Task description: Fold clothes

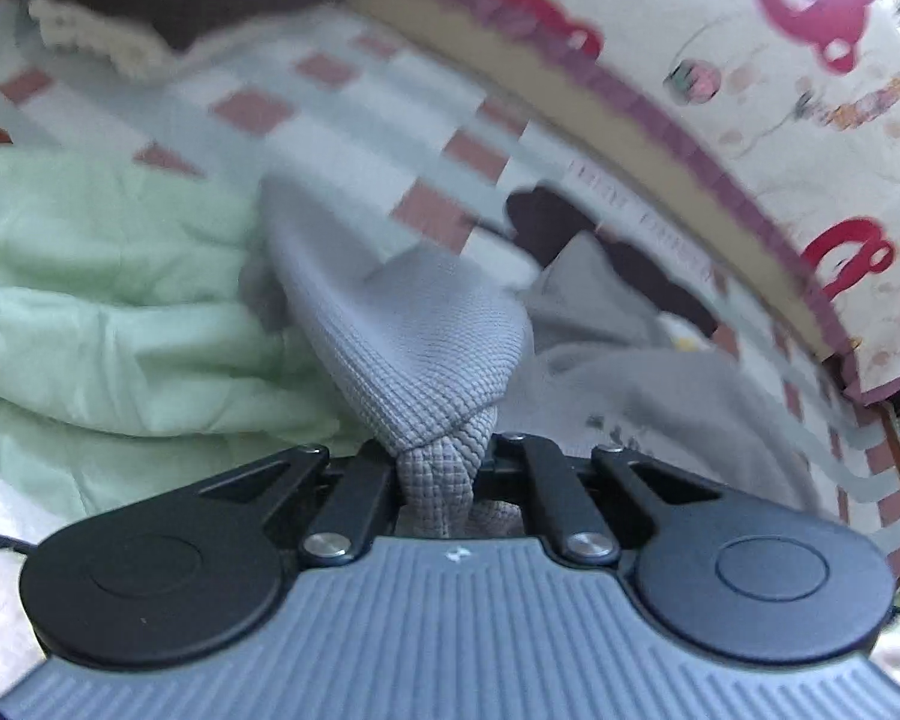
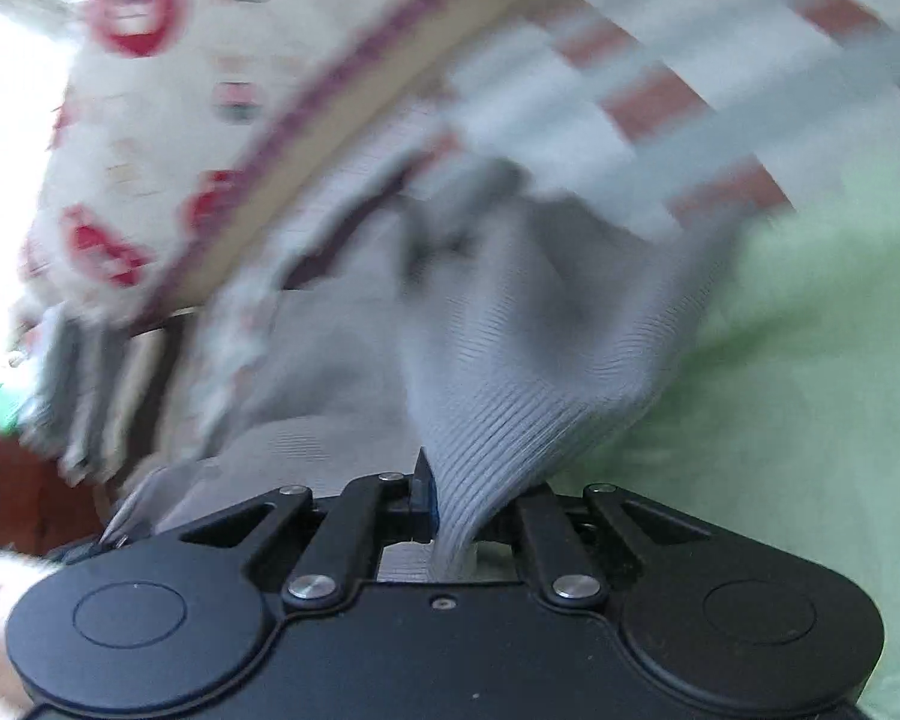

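Left gripper [image 1: 441, 468]: jaws clenched on a bunched fold of the grey knit garment [image 1: 414, 324]; waffle-textured fabric is seen pinched between the black fingers and drawn taut up out of them.

Right gripper [image 2: 450, 510]: jaws clamped on a ribbed edge of the grey knit garment [image 2: 510, 360]; the ribbing is gathered into the gap and one blue-faced pad [image 2: 426, 498] is seen pressed against it on the left side. This view is heavily motion-blurred.

The garment is held by both tools at once and is spread over the bed, on the checked sheet [image 1: 342, 102], which bears pale blue and brick-red squares. Part of the garment lies slack toward the bed's far edge, just beside a dark item [image 1: 546, 222] that cannot be identified.

A pale green quilt [image 1: 102, 288] is noted touching the garment on its left in the left wrist view, and on its right [image 2: 810, 360] in the right wrist view.

A stack of folded clothes [image 1: 150, 0], white and dark brown layers, is recorded at the sheet's far left corner, well apart from the garment.

A cream printed cloth with red figures [image 1: 798, 60] and a purple border runs along the far edge of the bed.
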